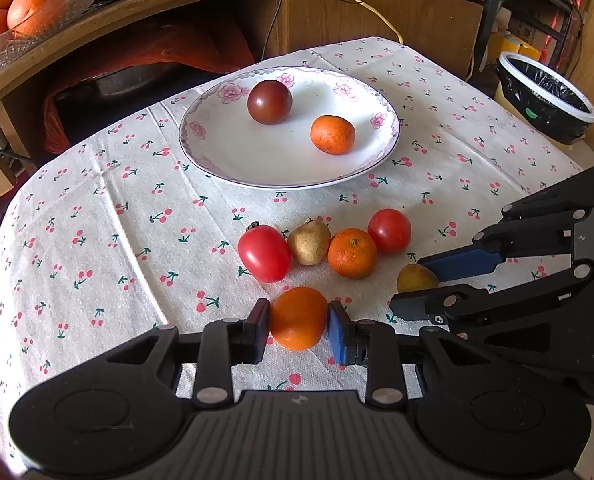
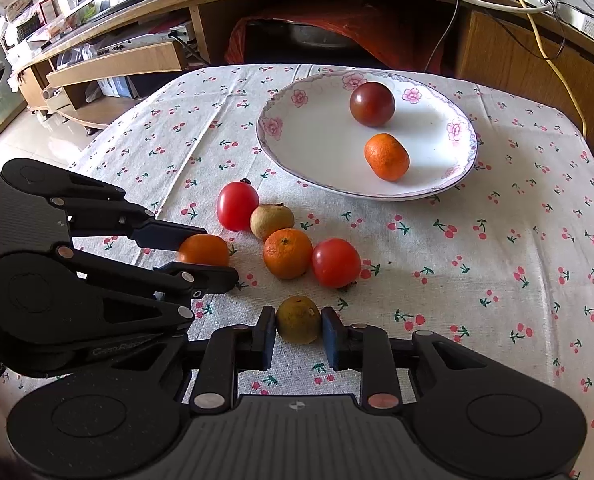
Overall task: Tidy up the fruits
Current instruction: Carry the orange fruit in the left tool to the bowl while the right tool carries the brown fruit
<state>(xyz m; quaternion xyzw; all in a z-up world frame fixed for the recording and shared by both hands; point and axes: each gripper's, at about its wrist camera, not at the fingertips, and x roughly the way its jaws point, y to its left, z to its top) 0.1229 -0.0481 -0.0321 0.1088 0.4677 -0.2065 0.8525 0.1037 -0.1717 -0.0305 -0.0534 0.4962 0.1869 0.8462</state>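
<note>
On the cherry-print tablecloth (image 1: 97, 208), left gripper (image 1: 299, 322) pinches a round orange mandarin (image 1: 298, 318); right gripper (image 2: 299, 330) fingers clamp a yellow-green citrus fruit (image 2: 298, 319).

Left gripper (image 1: 299, 330) — fingers (image 1: 259, 330) closed in on an orange fruit (image 1: 298, 318), pads touching both sides. Right gripper (image 2: 299, 330) just beside it — fingers (image 2: 331, 336) set either side of a yellow-green fruit (image 2: 298, 319), contact unclear.
</note>
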